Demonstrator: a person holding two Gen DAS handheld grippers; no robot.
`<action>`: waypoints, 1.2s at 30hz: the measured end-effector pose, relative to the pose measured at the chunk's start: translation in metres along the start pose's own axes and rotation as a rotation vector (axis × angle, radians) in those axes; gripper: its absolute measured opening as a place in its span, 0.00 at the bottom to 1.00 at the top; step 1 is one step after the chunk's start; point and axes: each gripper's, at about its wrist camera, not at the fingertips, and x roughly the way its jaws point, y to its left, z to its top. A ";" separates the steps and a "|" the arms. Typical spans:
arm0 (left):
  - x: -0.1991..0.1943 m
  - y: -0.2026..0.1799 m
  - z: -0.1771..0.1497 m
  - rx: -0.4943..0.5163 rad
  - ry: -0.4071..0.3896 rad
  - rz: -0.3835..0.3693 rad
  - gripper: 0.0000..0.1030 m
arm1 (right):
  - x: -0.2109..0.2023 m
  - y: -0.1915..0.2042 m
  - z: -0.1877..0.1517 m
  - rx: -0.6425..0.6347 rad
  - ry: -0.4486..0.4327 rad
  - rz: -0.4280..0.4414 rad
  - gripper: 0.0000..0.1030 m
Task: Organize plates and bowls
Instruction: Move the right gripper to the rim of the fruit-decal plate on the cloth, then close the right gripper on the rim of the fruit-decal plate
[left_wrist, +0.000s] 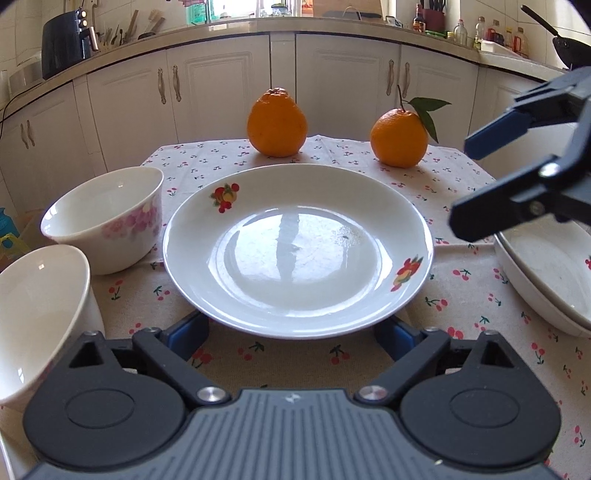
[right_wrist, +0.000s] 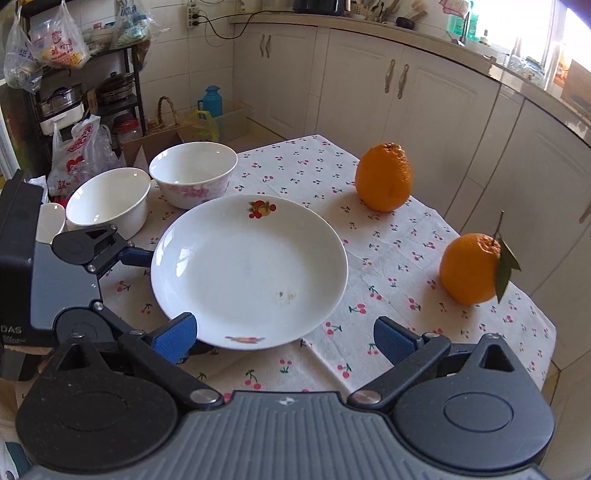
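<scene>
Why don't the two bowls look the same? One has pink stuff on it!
The flowered bowl has pink flowers painted on its outside; the plain bowl is all white. The flowered bowl's sides curve in toward a narrower bottom; the plain bowl's sides look straighter. The flowered bowl sits farther back on the tablecloth; the plain bowl sits nearer the left gripper. Both are white inside, empty and upright, side by side.

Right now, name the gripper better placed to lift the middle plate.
The left gripper: its fingers straddle the plate's near rim at cloth level; the right gripper hangs open off to one side, higher up.
</scene>
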 end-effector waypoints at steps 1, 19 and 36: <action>0.000 0.000 0.000 0.005 -0.003 -0.005 0.88 | 0.007 -0.005 0.005 -0.002 0.008 0.016 1.00; -0.007 0.001 -0.004 0.007 -0.020 -0.024 0.79 | 0.115 -0.052 0.074 -0.073 0.105 0.250 0.82; -0.009 0.001 -0.004 0.015 -0.022 -0.025 0.79 | 0.150 -0.080 0.082 0.024 0.154 0.441 0.65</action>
